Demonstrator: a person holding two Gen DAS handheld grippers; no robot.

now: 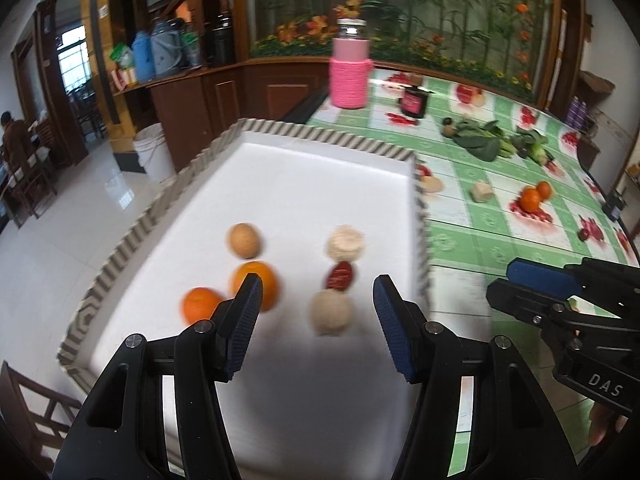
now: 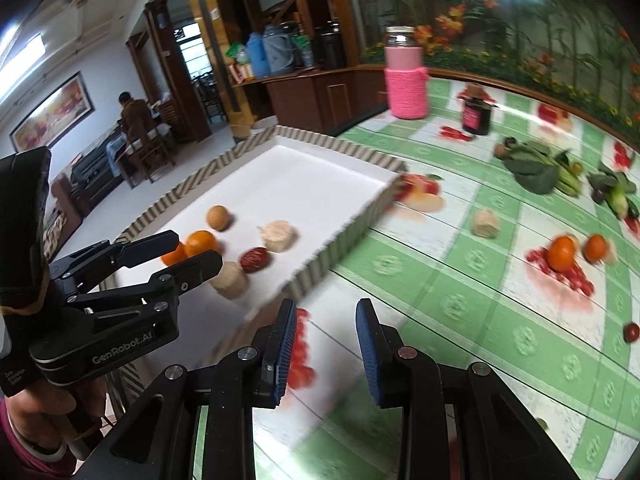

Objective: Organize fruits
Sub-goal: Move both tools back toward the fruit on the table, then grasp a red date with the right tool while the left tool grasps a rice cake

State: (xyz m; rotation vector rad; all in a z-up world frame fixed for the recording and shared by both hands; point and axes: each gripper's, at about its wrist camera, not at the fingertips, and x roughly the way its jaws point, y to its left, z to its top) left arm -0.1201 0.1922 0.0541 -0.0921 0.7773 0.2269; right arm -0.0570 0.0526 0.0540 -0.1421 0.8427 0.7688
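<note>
- White tray with striped rim holds six items in two columns: two oranges and a brown round fruit on the left; a pale beige piece, a red date and a beige ball on the right.
- Left gripper hangs above the tray's near end, jaws spread partway, nothing between the pads; the beige ball shows in the gap below, not touched.
- Right gripper is over the green checked tablecloth just beside the tray's near corner, jaws narrowly parted and empty.
- Outside the tray, on the cloth: two more oranges side by side, a beige piece, a small red fruit near the right edge.
- Farther back: leafy greens, a dark jar, a pink-sleeved bottle.
- No item stands between either gripper and the cloth or tray below it.
- Both views are motion-blurred; fine detail cannot be told.
</note>
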